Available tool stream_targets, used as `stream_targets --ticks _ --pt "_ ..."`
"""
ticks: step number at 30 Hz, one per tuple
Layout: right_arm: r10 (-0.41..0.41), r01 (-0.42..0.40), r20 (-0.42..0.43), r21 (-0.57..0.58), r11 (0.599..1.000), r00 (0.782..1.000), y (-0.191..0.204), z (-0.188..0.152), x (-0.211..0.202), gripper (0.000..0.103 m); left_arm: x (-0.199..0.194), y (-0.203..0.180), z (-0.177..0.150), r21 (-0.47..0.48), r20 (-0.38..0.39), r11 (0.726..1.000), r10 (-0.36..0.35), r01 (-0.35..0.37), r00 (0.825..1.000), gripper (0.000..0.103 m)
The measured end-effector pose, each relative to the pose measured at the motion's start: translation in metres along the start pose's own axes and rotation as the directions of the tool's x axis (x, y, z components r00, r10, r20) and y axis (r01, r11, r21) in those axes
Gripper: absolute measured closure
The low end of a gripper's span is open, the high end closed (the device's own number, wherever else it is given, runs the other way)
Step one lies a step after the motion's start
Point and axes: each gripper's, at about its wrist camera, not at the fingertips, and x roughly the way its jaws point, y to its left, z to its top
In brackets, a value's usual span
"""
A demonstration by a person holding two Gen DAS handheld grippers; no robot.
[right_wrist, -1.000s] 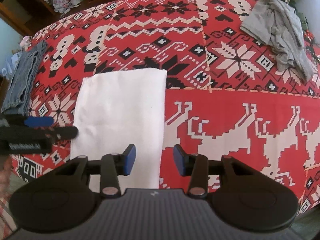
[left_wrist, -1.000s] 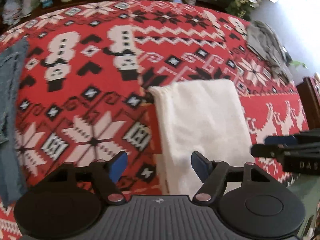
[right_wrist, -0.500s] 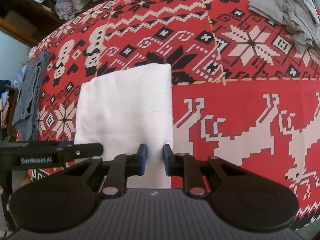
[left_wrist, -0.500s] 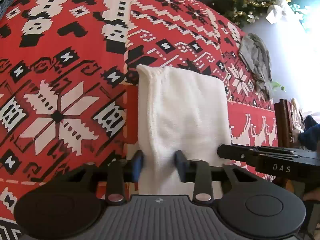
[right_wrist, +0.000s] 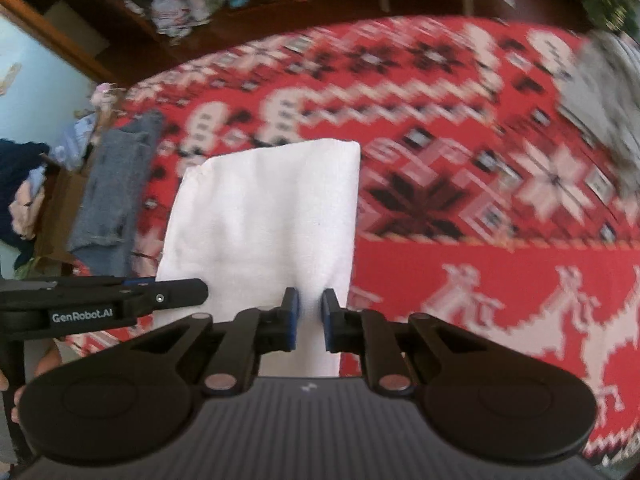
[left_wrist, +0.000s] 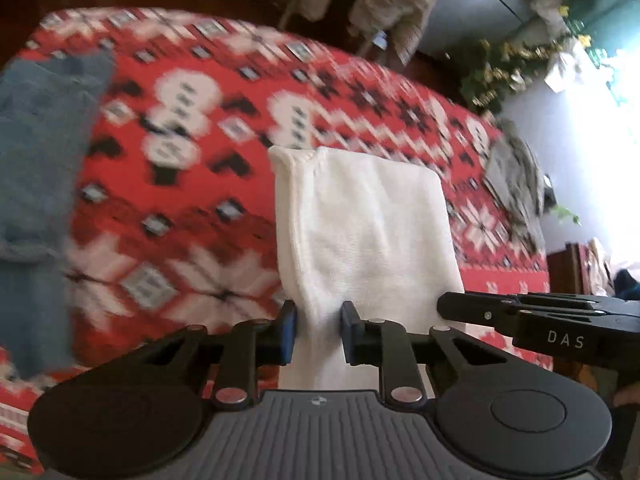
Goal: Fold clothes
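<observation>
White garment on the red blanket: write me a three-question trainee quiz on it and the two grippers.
1. True or false: the left gripper and the right gripper both have their fingers closed on the near edge of the white garment.
2. Multiple choice: which item lies at the left side of the red patterned blanket? A) blue denim garment B) a green towel C) a pair of shoes
3. Fill in: the crumpled garment at the far right of the blanket is ____ in colour.

Key: 1 true; 2 A; 3 grey
</observation>
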Motion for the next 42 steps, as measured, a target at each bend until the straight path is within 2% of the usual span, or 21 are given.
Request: stream_targets --ticks 7,11,16,19,23,27,30,32,34,36,38,42 --pt "0.057 -0.054 0.067 -0.046 0.997 0.996 0.105 0.052 0.028 0.090 -0.055 0.084 0.051 0.024 0.091 0.997 0.070 -0.073 0.993 0.081" --pt "0.099 -0.096 0.105 -0.029 0.995 0.990 0.165 0.077 0.055 0.090 -0.081 0.135 0.080 0.048 0.135 0.991 0.118 -0.125 0.984 0.081" --pt "0.157 -0.160 0.125 0.013 0.987 0.980 0.222 0.103 0.094 0.090 -0.086 0.190 0.104 0.050 0.157 0.984 0.160 -0.170 0.974 0.081" --pt "0.164 -0.164 0.114 -0.004 0.986 0.980 0.246 0.111 0.117 0.090 -0.077 0.217 0.110 0.025 0.151 0.985 0.163 -0.169 0.975 0.081" --pt "0.153 -0.151 0.097 -0.023 0.988 0.984 0.256 0.114 0.146 0.090 -0.055 0.242 0.106 -0.014 0.137 0.988 0.157 -0.156 0.978 0.081" --pt "0.136 -0.135 0.047 -0.022 0.991 0.990 0.252 0.113 0.178 0.090 -0.043 0.250 0.102 -0.028 0.134 0.988 0.155 -0.153 0.979 0.081" --pt "0.135 -0.133 0.053 -0.042 0.990 0.989 0.252 0.115 0.178 0.090 -0.050 0.250 0.103 -0.032 0.154 0.991 0.136 -0.132 0.979 0.081" --pt "0.135 -0.132 0.060 -0.056 0.990 0.989 0.252 0.115 0.175 0.090 -0.048 0.254 0.103 -0.028 0.137 0.991 0.131 -0.129 0.982 0.080" --pt "0.140 -0.137 0.049 -0.054 0.989 0.989 0.248 0.115 0.178 0.090 -0.043 0.255 0.103 -0.032 0.116 0.989 0.150 -0.147 0.982 0.070" --pt "0.145 -0.143 0.035 -0.050 0.988 0.989 0.244 0.115 0.182 0.089 -0.044 0.255 0.104 -0.041 0.113 0.987 0.159 -0.156 0.981 0.067" --pt "0.154 -0.152 0.027 -0.051 0.987 0.988 0.239 0.116 0.182 0.089 -0.050 0.256 0.105 -0.037 0.125 0.986 0.168 -0.165 0.978 0.067" --pt "0.123 -0.111 0.085 -0.128 0.986 0.989 0.239 0.121 0.158 0.091 -0.063 0.259 0.108 -0.056 0.163 0.987 0.159 -0.151 0.974 0.067"
